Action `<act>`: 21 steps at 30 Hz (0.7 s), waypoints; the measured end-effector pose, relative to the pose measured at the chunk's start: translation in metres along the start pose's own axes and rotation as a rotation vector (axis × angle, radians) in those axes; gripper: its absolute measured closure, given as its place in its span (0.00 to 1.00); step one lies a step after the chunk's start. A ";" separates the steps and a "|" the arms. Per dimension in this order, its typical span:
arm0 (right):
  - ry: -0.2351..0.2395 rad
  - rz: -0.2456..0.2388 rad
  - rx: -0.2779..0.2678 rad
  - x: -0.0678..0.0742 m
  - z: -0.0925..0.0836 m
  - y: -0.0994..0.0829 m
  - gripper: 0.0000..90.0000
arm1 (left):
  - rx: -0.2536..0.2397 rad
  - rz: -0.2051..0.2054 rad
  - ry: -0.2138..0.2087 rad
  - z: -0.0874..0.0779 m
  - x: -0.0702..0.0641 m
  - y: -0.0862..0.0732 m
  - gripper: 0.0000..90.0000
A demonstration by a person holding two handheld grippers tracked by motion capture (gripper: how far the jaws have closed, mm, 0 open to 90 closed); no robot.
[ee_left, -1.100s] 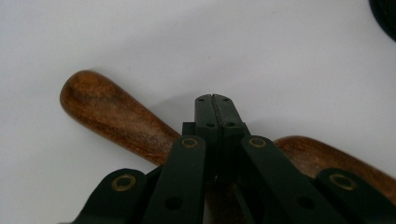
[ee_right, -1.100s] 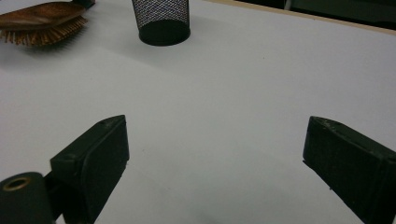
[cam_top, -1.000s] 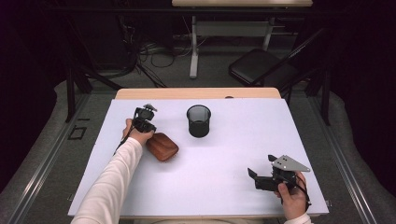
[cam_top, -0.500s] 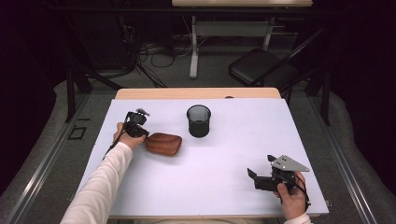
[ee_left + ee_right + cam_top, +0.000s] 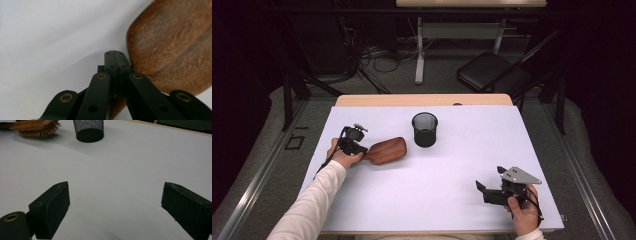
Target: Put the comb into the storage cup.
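Since the earlier frames the left gripper [image 5: 353, 141] has moved sideways, away from the mesh cup [image 5: 425, 129], and the wooden hairbrush [image 5: 385, 150] has turned with it, so its broad head now lies just beside the cup. The right gripper [image 5: 488, 192] has kept its place.

Nearest to the person, the right gripper rests near the front edge of the table [image 5: 447, 175], well apart from the cup. Its jaws stand wide open with only bare table surface between them.

Farther away, the hairbrush lies to the left of the cup, bristles down, its head toward the cup but not touching it. The left gripper is at the handle end of the brush, farther from the cup. Its jaws are fully closed together; their tips meet just beside the edge of the brush head, and it seems they clamp the handle lower down, but this part is hidden.

The cup stands upright, farthest from the person.
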State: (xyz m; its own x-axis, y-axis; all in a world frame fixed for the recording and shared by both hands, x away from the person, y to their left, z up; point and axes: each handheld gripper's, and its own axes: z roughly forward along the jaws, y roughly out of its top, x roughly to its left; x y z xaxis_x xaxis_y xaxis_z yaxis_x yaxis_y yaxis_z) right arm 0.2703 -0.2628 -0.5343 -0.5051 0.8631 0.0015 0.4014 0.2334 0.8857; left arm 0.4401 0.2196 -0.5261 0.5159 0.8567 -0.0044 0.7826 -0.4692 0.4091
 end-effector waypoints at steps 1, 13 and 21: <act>0.001 -0.001 0.001 0.000 0.000 0.000 0.09 | 0.000 0.000 -0.002 0.000 -0.001 -0.001 1.00; 0.001 0.002 0.005 0.002 0.001 0.000 0.09 | -0.012 0.021 -0.033 -0.005 -0.006 -0.014 1.00; 0.000 -0.001 0.004 0.001 0.000 0.000 0.09 | -0.013 0.024 -0.044 -0.007 -0.007 -0.018 1.00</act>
State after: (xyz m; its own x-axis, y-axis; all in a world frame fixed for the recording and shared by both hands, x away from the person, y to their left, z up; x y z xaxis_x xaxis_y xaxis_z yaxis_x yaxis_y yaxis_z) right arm 0.2697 -0.2616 -0.5346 -0.5054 0.8629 0.0010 0.4045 0.2359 0.8836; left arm 0.4195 0.2236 -0.5271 0.5490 0.8351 -0.0344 0.7655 -0.4859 0.4217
